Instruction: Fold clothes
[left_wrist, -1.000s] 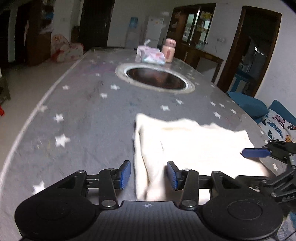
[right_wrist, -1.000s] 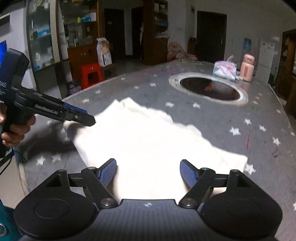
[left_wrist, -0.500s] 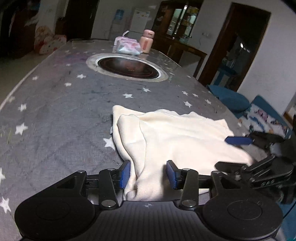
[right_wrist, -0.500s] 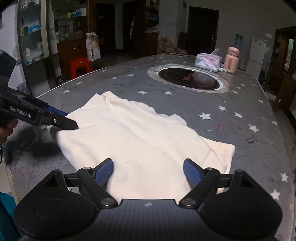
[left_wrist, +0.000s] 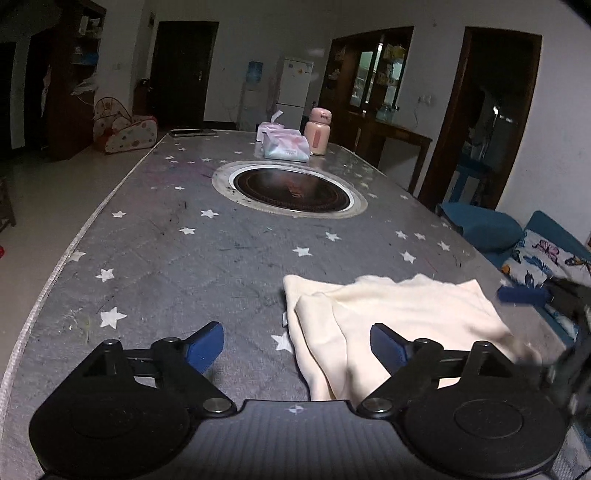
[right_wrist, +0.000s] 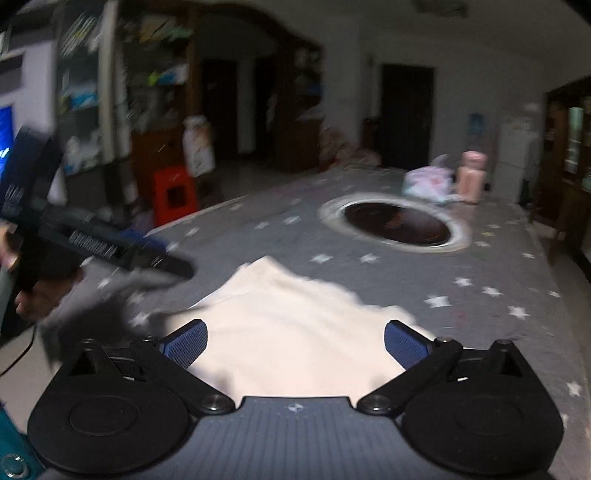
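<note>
Both claws are over the near end of the table (left_wrist: 155, 258), a long grey top scattered with white stars. The left claw (left_wrist: 297, 345) is spread wide, blue pads well apart, nothing between them but air. Below it lies the cream garment (left_wrist: 399, 314), folded over on itself, flat on the table near the front edge. Its left border runs down between the two pads, so the right pad sits over cloth and the left pad over bare grey top. A small white tag pokes out at that left border.

Off to the right in this view, the right claw shows as a blurred dark shape with one blue finger reaching in over the garment's far right corner.

Switch to the right wrist view, which is smeared with motion blur. The right claw (right_wrist: 295, 343) is wide open too, empty, its blue pads framing the garment (right_wrist: 295, 332) spread beneath. On the left edge, the left claw (right_wrist: 159, 254) comes in as a dark bar held in a hand (right_wrist: 40, 291), hanging above the table beside the garment's left corner; whether it touches the cloth cannot be told.

Farther up the table sits a round dark cooktop (left_wrist: 291, 186) sunk in a pale ring, and beyond it a tissue pack (left_wrist: 286, 147) just beside a pink bottle (left_wrist: 318, 131).
</note>
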